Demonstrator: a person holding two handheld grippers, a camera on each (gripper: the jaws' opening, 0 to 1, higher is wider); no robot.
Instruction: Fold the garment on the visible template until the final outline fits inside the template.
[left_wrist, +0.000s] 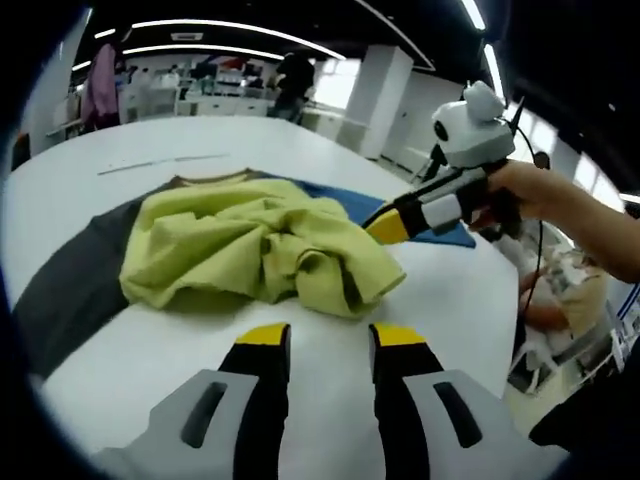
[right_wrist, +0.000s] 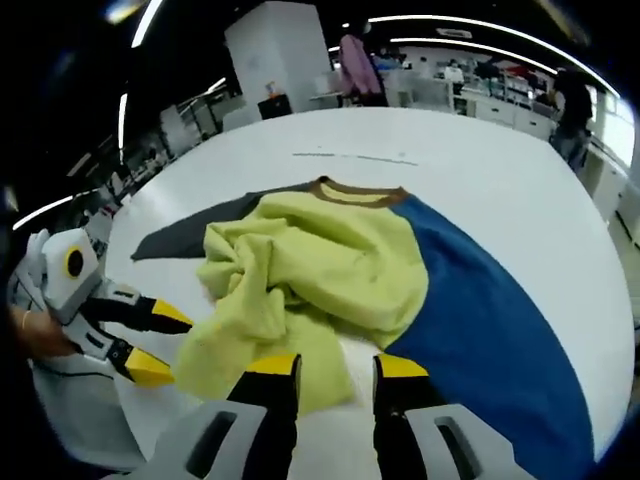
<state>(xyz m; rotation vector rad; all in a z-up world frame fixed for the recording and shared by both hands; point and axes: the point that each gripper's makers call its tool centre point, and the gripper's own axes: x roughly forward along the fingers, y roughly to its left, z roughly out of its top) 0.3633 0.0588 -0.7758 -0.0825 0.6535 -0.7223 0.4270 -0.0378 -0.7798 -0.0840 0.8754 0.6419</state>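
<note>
A yellow-green shirt (right_wrist: 300, 275) is lying bunched on the grey-and-blue template (right_wrist: 490, 310) on the white table (right_wrist: 480, 170), both hand-held grippers (left_wrist: 327, 338) (right_wrist: 335, 368) hovering open beside it, empty; a careless grab is risking dragging fabric past the template.

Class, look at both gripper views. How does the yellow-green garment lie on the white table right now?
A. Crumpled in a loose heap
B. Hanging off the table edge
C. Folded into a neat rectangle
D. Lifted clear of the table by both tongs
A: the yellow-green garment sits bunched and wrinkled on the white table, with irregular folds and no straight edges.
</note>
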